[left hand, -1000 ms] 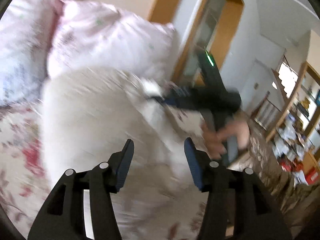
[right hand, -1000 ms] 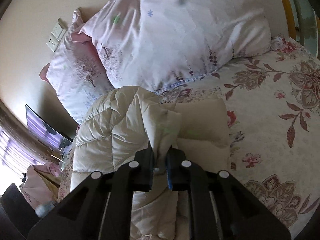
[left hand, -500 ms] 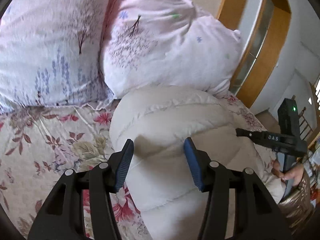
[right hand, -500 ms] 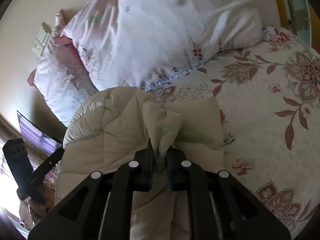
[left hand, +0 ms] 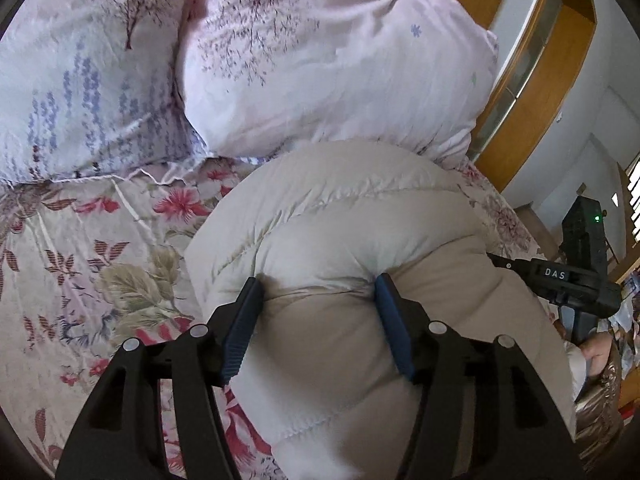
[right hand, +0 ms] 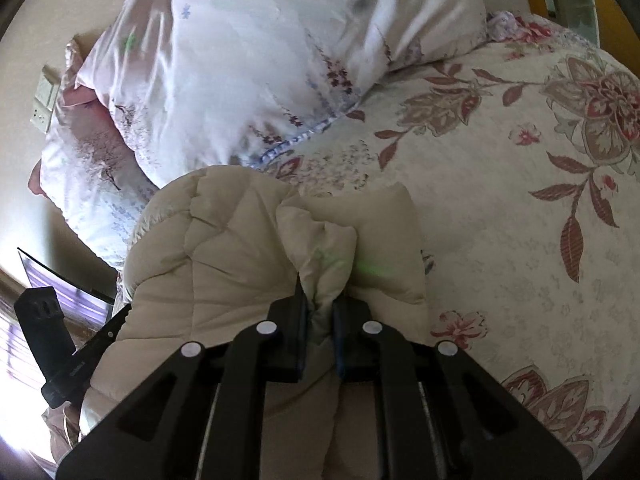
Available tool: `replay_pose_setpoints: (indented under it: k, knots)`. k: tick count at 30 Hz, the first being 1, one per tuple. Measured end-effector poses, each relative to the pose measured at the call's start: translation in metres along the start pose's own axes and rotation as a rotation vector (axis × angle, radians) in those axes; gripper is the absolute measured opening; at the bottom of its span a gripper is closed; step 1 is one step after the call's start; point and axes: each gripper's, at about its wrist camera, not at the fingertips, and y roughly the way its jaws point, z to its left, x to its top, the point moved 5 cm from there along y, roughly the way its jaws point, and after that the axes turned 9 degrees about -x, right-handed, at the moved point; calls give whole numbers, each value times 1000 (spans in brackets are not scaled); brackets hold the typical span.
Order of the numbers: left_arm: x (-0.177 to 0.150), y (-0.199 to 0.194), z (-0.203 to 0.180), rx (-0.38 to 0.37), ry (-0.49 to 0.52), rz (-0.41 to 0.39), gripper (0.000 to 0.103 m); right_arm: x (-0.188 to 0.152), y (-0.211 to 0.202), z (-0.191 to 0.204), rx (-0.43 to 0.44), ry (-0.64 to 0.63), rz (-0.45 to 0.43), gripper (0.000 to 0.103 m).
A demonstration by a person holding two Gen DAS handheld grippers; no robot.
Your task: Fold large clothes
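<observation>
A cream quilted puffer jacket [left hand: 340, 240] lies bunched on the floral bed. My left gripper [left hand: 318, 284] is open, its blue pads pressed against either side of a puffy fold of the jacket. My right gripper [right hand: 318, 292] is shut on a pinched ridge of the jacket [right hand: 224, 260] and shows at the right edge of the left wrist view [left hand: 568, 280]. The left gripper shows at the lower left of the right wrist view [right hand: 68, 356].
Two pale pink floral pillows [left hand: 320, 52] lie just beyond the jacket against the wall. The floral bedspread [right hand: 500, 200] stretches to the right. A wooden door frame [left hand: 532, 72] and a room with shelves stand beyond the bed's edge.
My left gripper has swung round and come down onto the jacket, its open pads now touching a fold. My right gripper has kept its hold and shifted the pinched cloth slightly.
</observation>
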Motion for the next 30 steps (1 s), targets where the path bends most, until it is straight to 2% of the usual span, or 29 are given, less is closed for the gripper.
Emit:
replay_pose_setpoints:
  k: [8, 12, 15, 17, 19, 20, 22, 27, 28, 29, 30]
  knots:
    - [0, 17, 3, -14, -3, 47, 63, 1, 5, -9, 8, 52, 28, 11]
    - [0, 21, -2, 26, 32, 40, 65, -1, 6, -16, 33, 109, 42, 10]
    - [2, 7, -10, 55, 72, -3, 65, 0, -5, -18, 40, 117, 23, 21]
    - [1, -9, -16, 48, 86, -31, 65, 2, -24, -17, 30, 105, -16, 42]
    - [0, -24, -21, 39, 91, -54, 65, 1, -46, -16, 62, 96, -56, 52]
    - [-1, -32, -25, 34, 95, -68, 65, 0, -53, -15, 80, 90, -66, 57]
    - [-4, -47, -30, 24, 102, -87, 65, -5, -65, -11, 106, 71, -73, 60]
    - [-20, -70, -45, -5, 118, -101, 65, -26, -71, 2, 147, 30, -34, 60]
    - [-24, -71, -48, -15, 121, -94, 65, -30, -69, 6, 150, 21, -24, 56]
    - [-29, -71, -51, -21, 126, -82, 65, -34, -66, 8, 154, 15, -17, 36]
    - [-34, -71, -55, -21, 132, -74, 65, -36, -63, 11, 166, 14, -7, 27]
